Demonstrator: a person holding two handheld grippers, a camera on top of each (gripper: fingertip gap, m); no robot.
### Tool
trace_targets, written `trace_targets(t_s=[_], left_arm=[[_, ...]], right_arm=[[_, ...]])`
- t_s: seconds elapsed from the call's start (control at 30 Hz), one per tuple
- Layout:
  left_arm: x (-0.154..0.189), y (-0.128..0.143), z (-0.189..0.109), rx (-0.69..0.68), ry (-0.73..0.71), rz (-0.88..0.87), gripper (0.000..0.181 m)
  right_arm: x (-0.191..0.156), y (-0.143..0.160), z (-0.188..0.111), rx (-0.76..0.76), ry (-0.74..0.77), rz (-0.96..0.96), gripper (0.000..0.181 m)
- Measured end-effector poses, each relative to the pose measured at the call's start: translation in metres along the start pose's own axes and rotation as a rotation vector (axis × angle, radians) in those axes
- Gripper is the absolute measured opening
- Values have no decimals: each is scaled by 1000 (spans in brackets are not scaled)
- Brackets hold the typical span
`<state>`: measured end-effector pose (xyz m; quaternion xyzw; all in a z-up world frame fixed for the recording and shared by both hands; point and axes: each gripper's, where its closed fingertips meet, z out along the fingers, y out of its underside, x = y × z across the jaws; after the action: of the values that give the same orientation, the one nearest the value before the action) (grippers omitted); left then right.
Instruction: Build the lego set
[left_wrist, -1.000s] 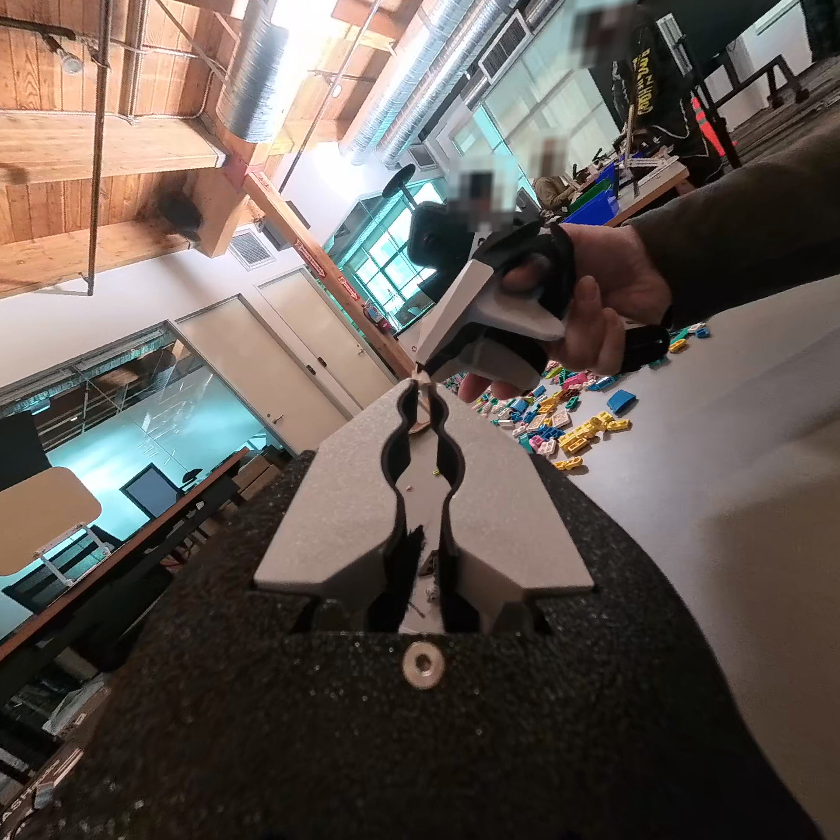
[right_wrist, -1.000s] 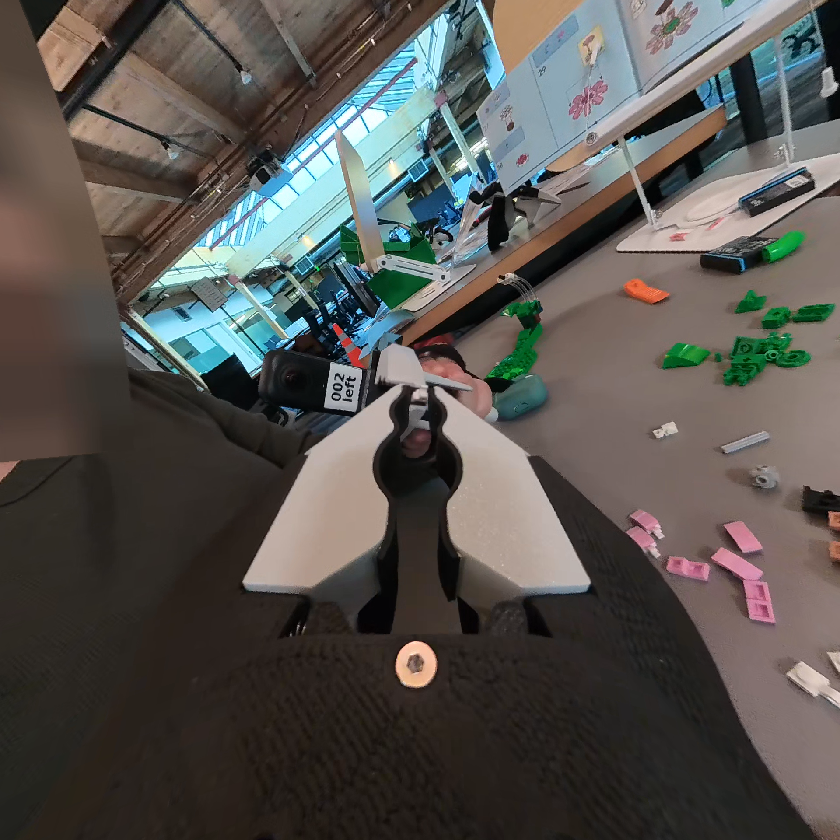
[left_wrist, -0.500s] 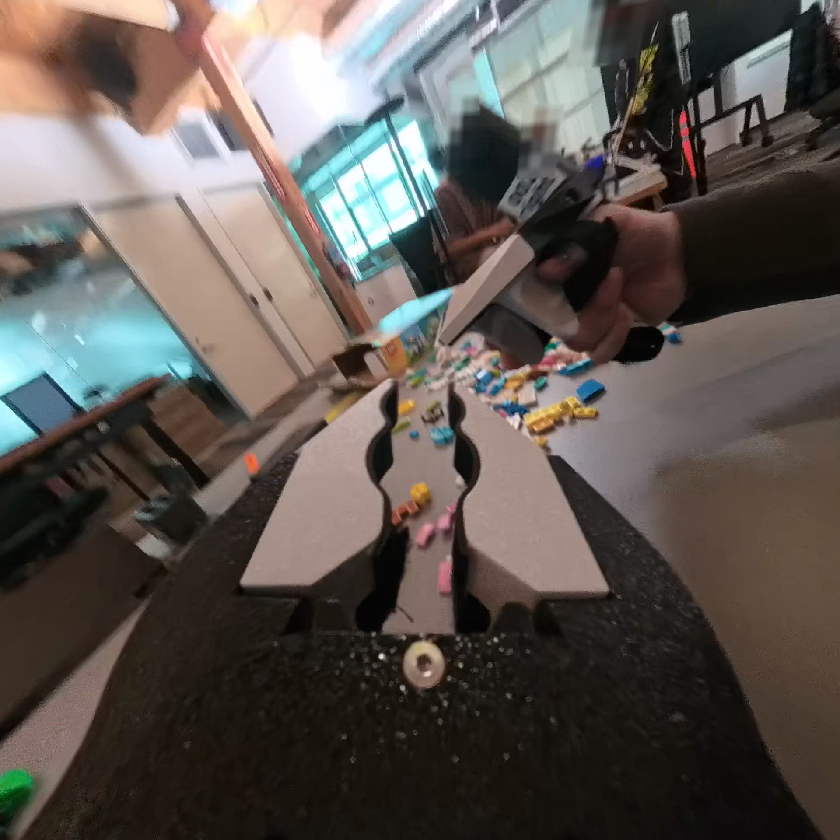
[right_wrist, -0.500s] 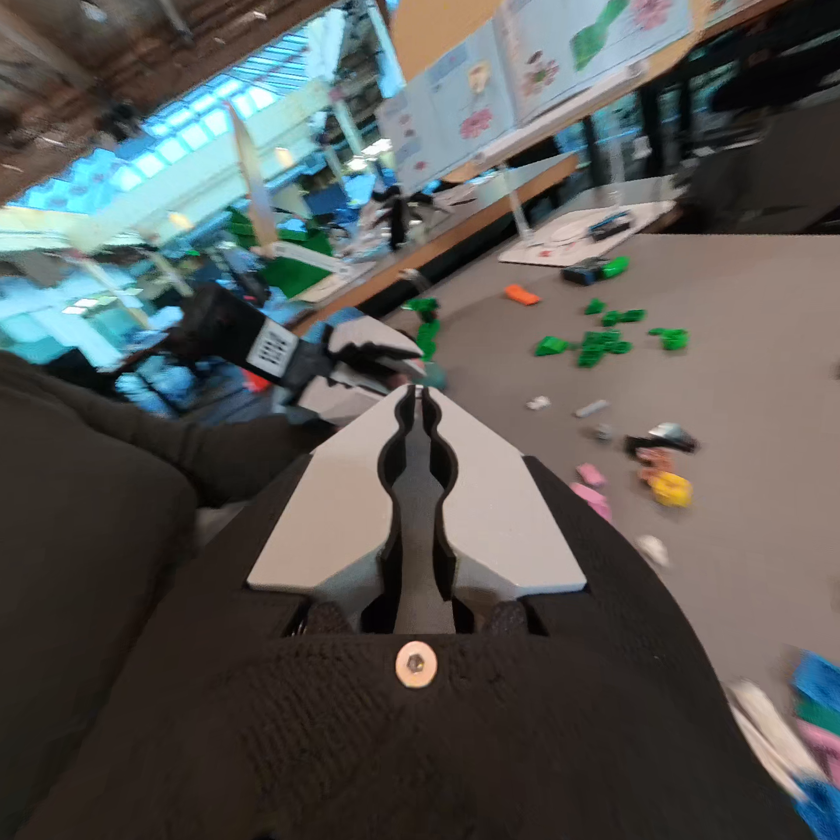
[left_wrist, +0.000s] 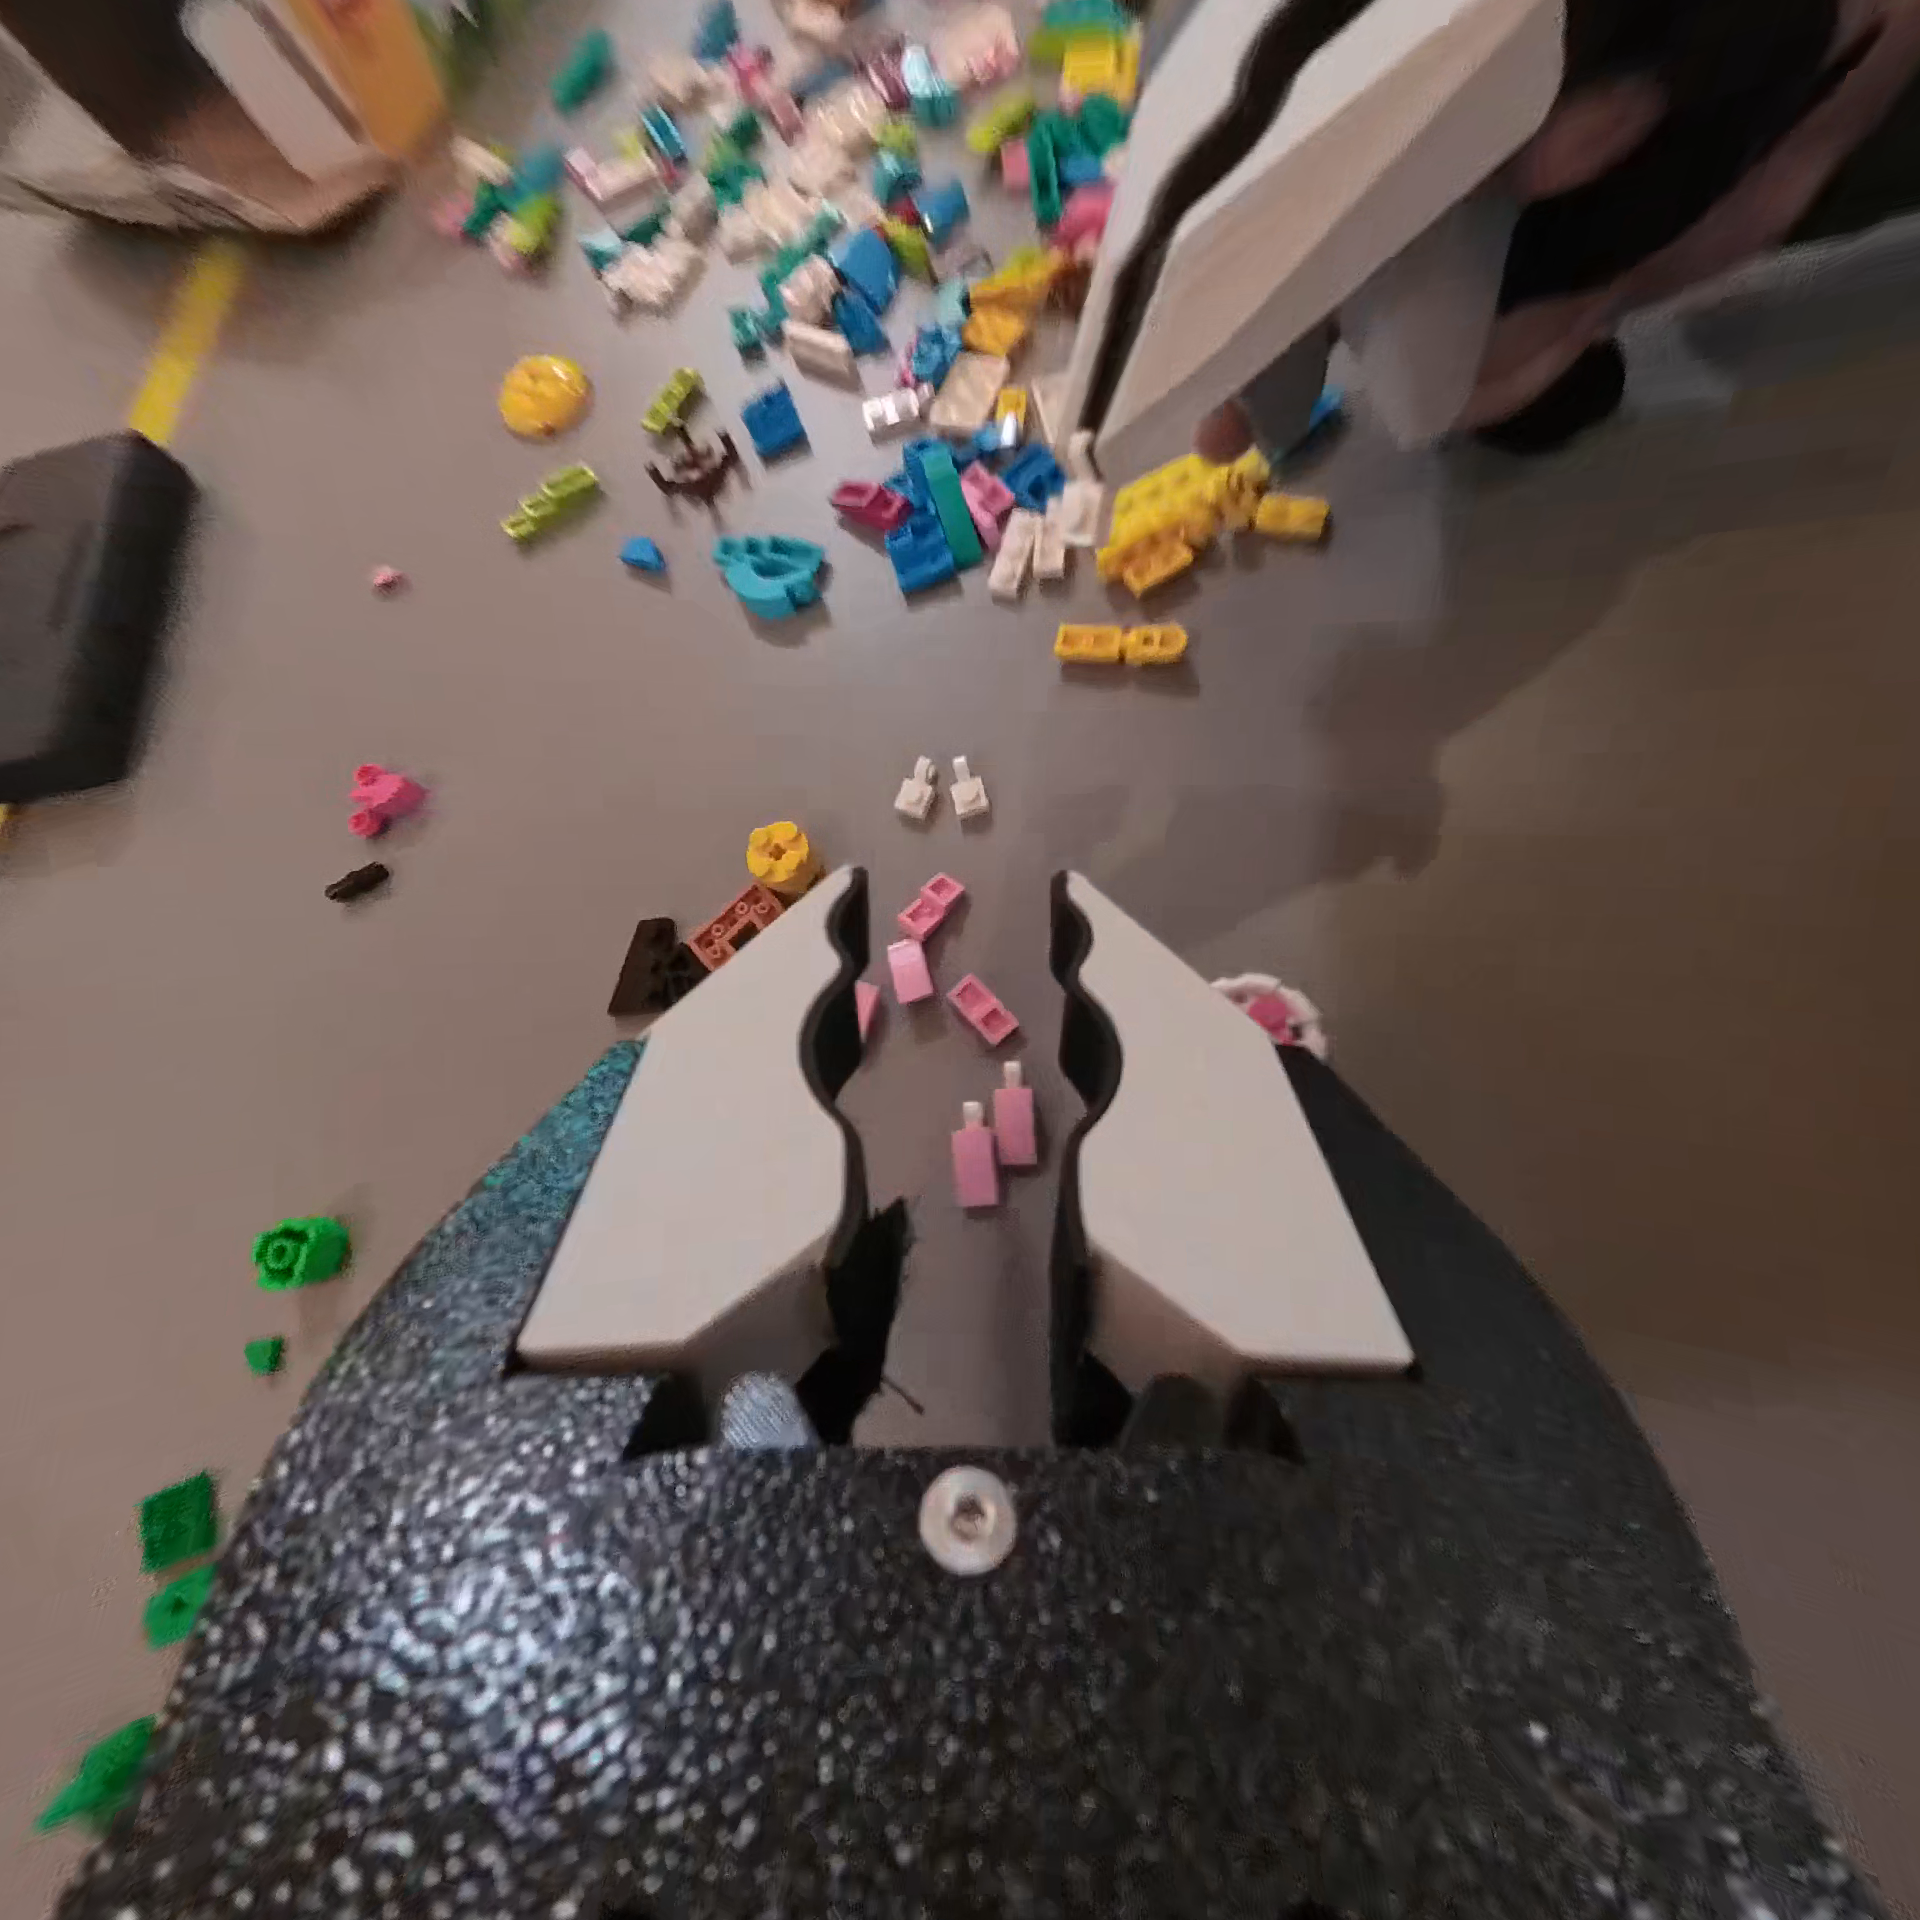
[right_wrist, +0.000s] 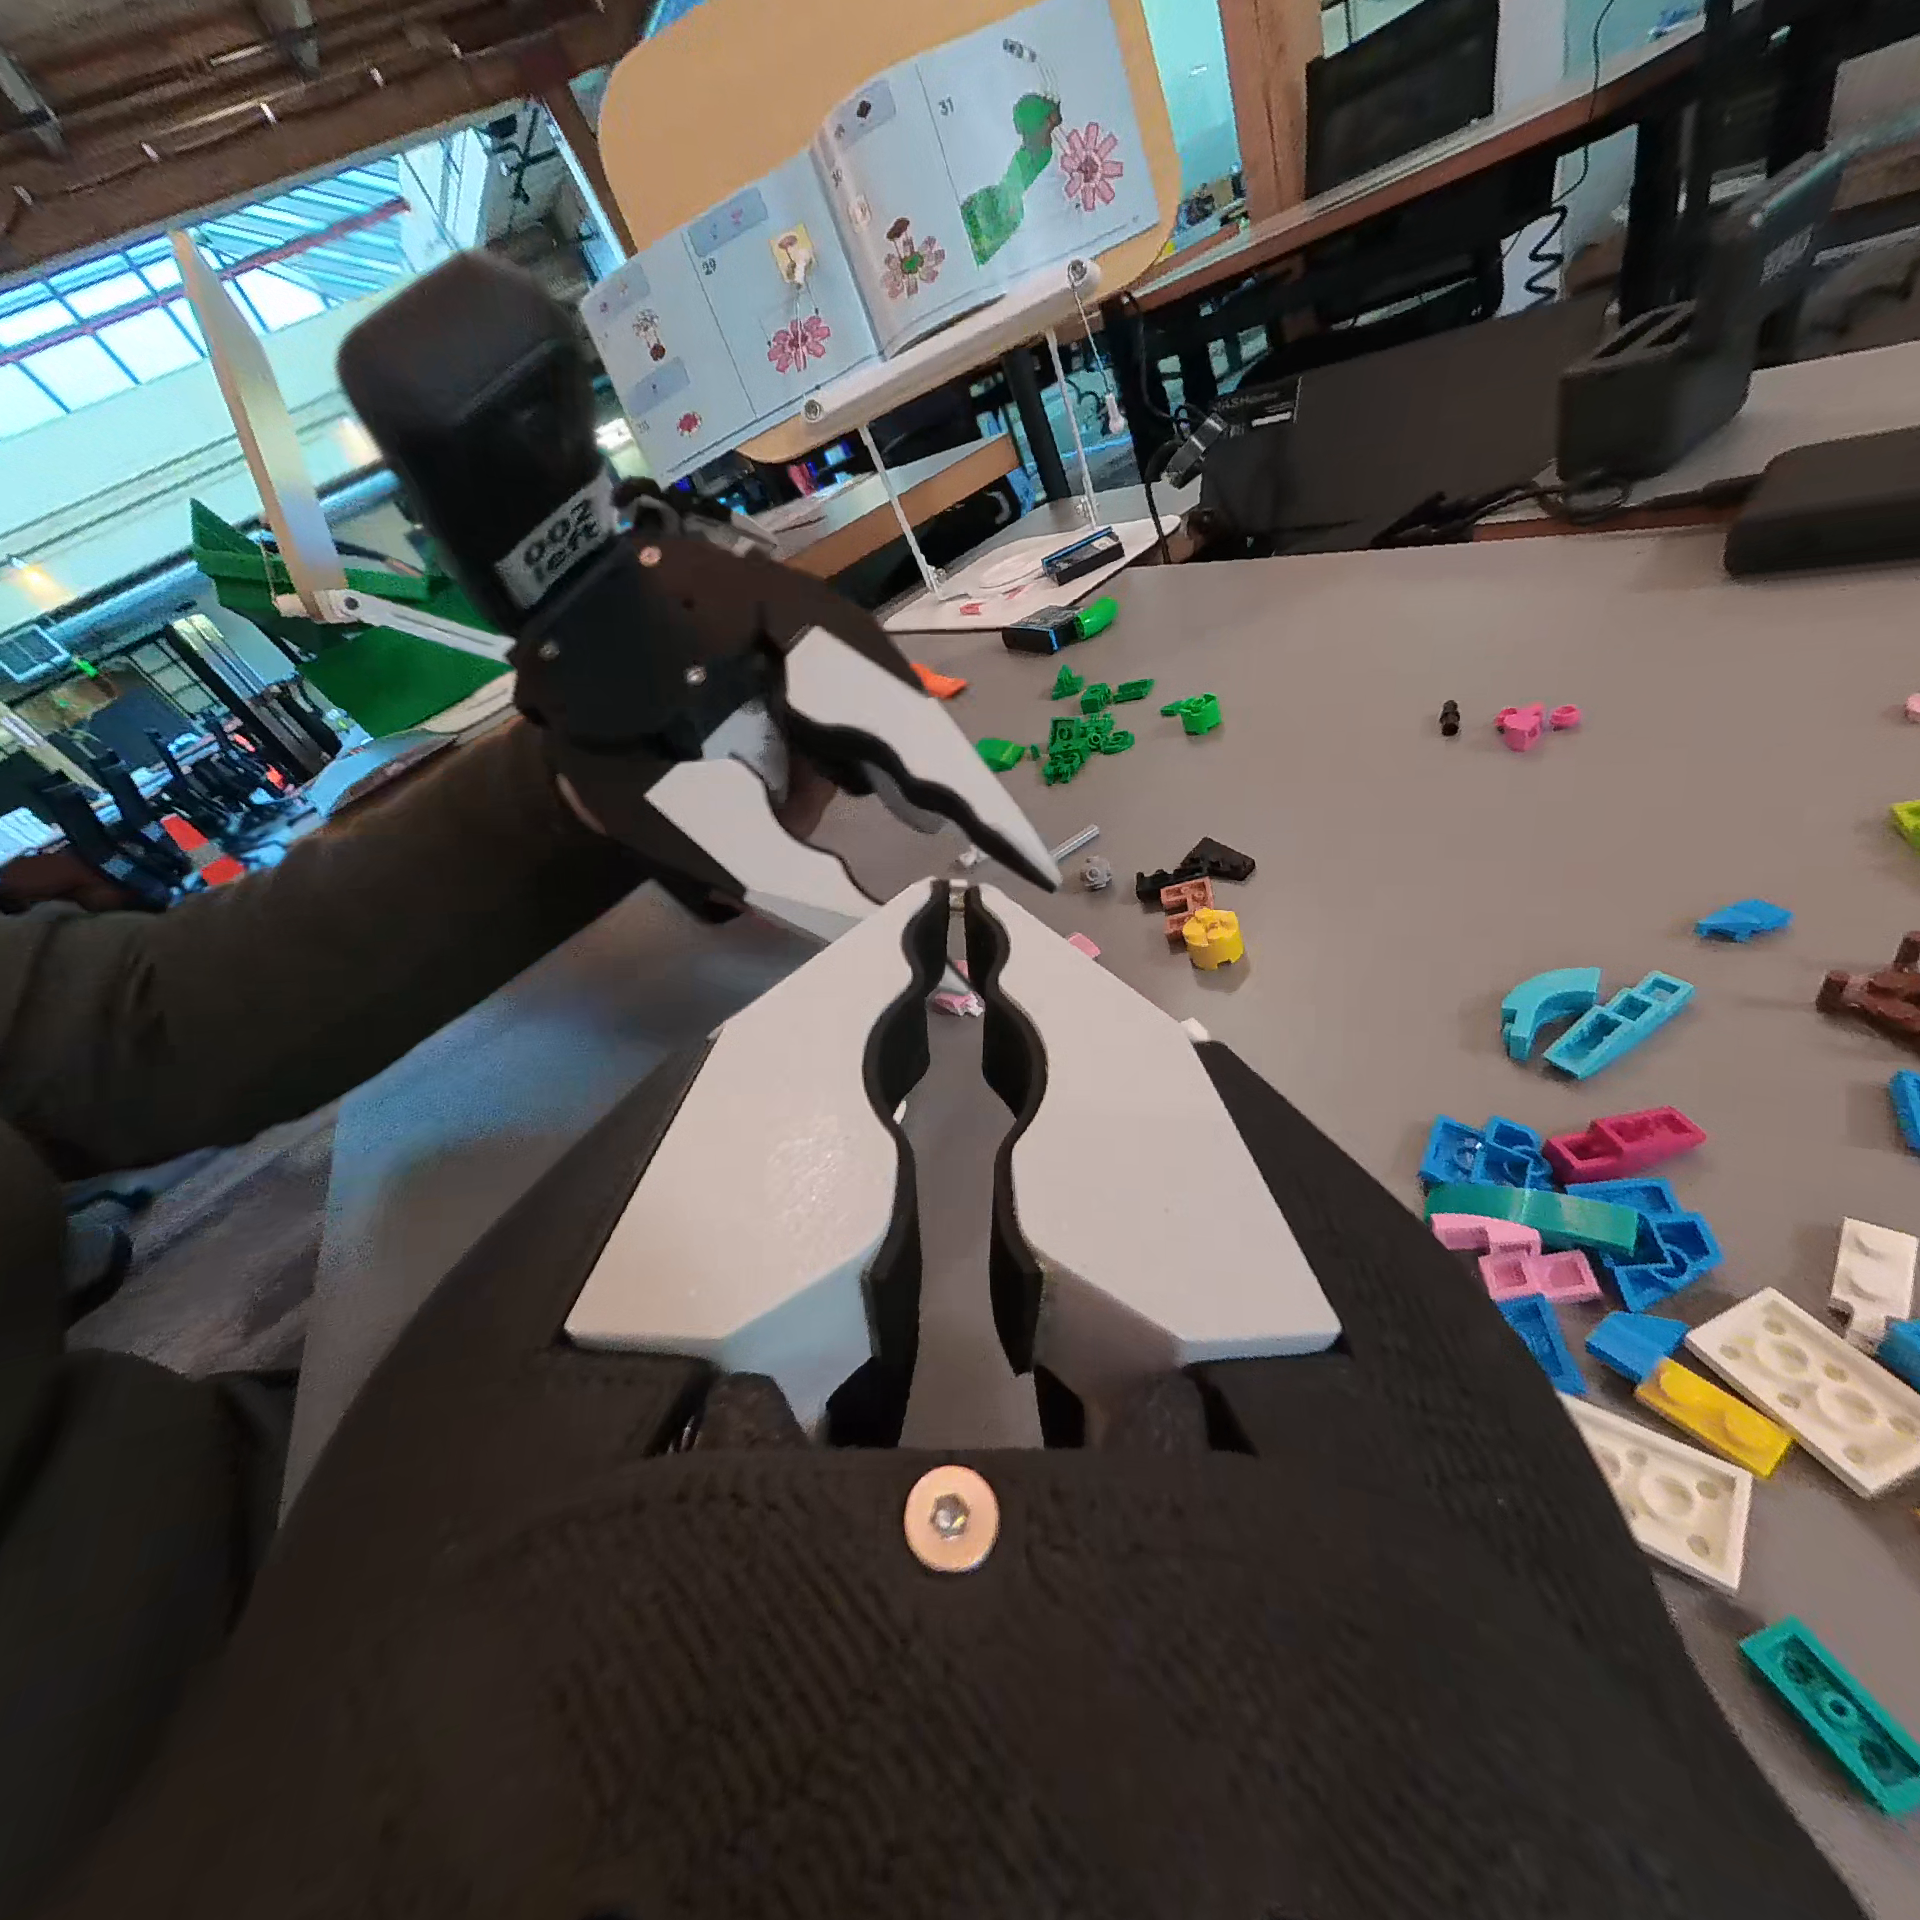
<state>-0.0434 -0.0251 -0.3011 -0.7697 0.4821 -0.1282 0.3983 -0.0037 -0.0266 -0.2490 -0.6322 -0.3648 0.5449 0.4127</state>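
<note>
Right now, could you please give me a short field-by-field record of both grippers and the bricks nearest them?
left gripper: open, empty, above the table
between its fingers: pink pieces lying loose on the table
beside its left finger: yellow round brick, brown plate
right gripper: shut on a small pale piece; its kind too small to tell
right of right gripper: blue and pink bricks, white plates
farther off: green pieces, instruction booklet on a stand
</note>
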Motion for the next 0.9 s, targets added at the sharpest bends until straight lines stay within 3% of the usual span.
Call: trace_targets(t_s=[0.2, 0.4, 0.53, 0.67, 0.9], left_arm=[[-9, 9, 16, -219, 145, 68, 30], [-14, 28, 29, -400, 155, 124, 24], [-12, 26, 32, -410, 158, 136, 21], [-14, 28, 29, -439, 114, 174, 2], [-3, 12, 6, -253, 14, 188, 0]], right_arm=[[5, -3, -6, 20, -13, 29, 1], [10, -7, -11, 40, -17, 47, 1], [12, -7, -13, 46, -19, 56, 1], [12, -6, -13, 43, -22, 58, 1], [3, 9, -3, -60, 14, -97, 2]])
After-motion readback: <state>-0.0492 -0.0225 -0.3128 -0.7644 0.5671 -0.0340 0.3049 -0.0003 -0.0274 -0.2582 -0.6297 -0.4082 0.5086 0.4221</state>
